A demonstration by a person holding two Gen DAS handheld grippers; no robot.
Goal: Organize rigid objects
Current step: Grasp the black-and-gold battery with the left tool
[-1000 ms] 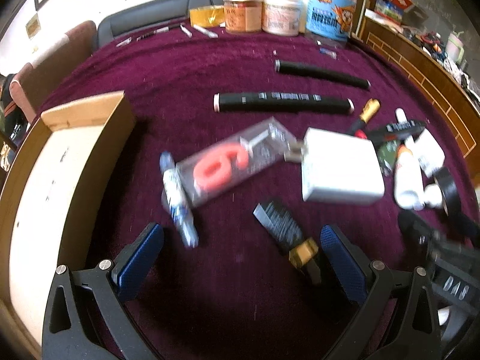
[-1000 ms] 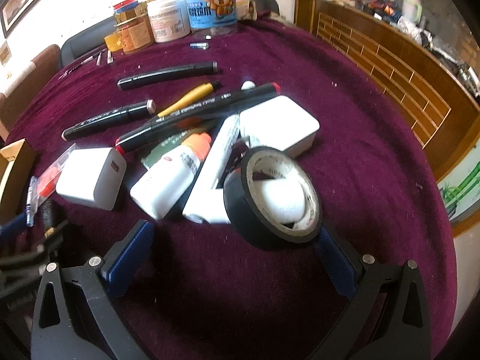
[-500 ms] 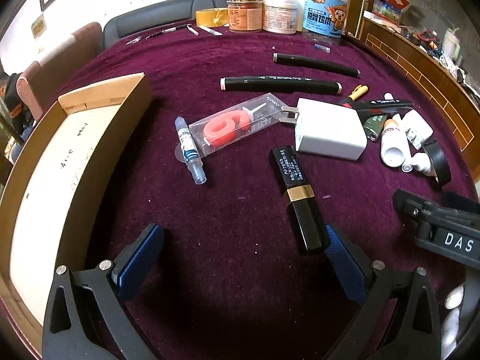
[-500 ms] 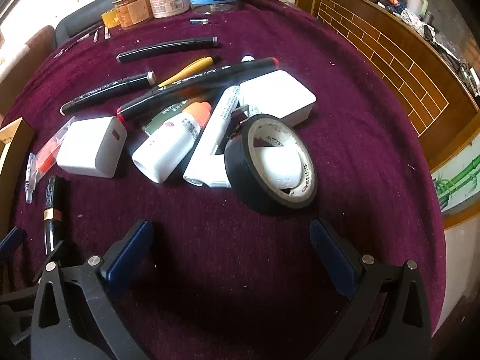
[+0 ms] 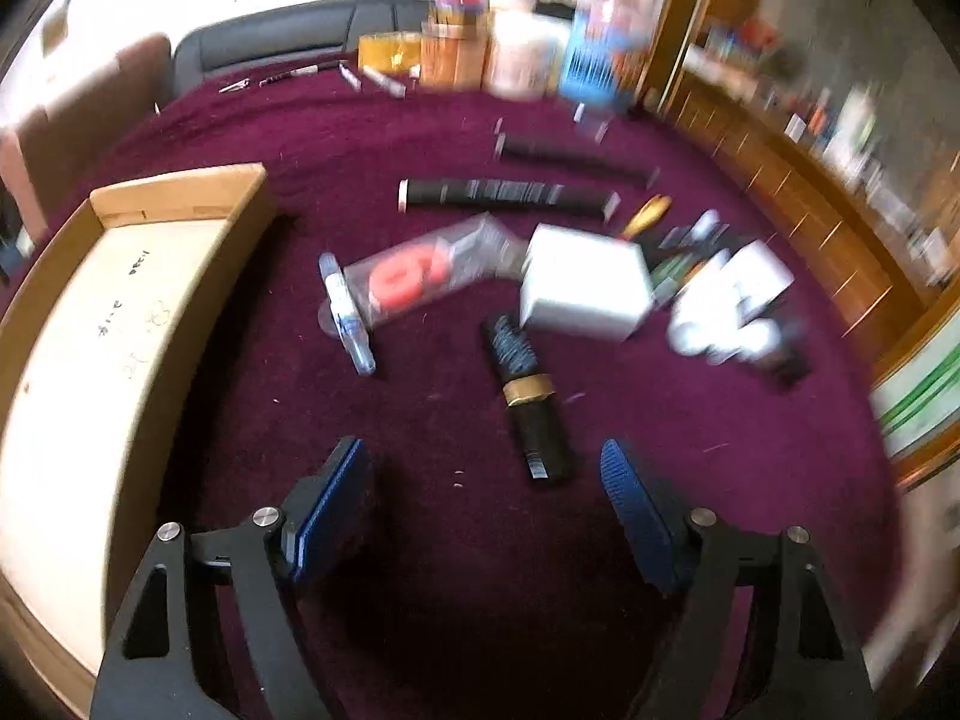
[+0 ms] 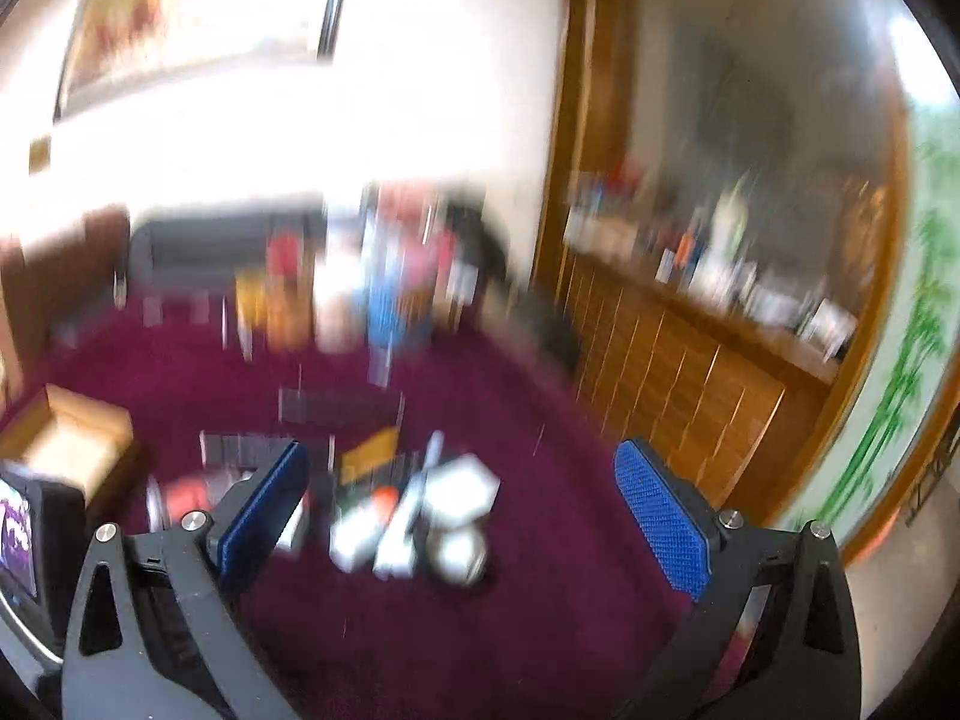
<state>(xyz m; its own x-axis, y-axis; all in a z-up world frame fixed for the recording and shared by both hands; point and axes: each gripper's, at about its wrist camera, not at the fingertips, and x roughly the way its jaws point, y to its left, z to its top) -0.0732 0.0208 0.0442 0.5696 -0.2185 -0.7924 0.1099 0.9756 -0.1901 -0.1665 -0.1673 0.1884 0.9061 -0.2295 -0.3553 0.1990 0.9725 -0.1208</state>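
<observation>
On the purple tablecloth a black tube with a gold band [image 5: 531, 399] lies just ahead of my left gripper [image 5: 483, 468]. The jaws are closing with nothing between them. Beyond it sit a white charger block [image 5: 585, 294], a clear pack with a red ring [image 5: 420, 279], a small blue vial [image 5: 348, 315] and two black markers [image 5: 507, 195]. An open cardboard box [image 5: 180, 192] stands at the left. My right gripper [image 6: 462, 483] is open and empty, raised well above the blurred heap of white bottles [image 6: 384, 531] and the tape roll [image 6: 459, 552].
Jars and tubs [image 5: 516, 54] line the table's far edge. A wooden sideboard [image 6: 690, 372] with small items runs along the right. The table's edge [image 5: 888, 450] curves close on the right. A screen on the other gripper [image 6: 15, 531] shows at the lower left of the right wrist view.
My right gripper has risen and tipped up, so the heap now lies far below. The left gripper has drawn back a little and its jaws have narrowed.
</observation>
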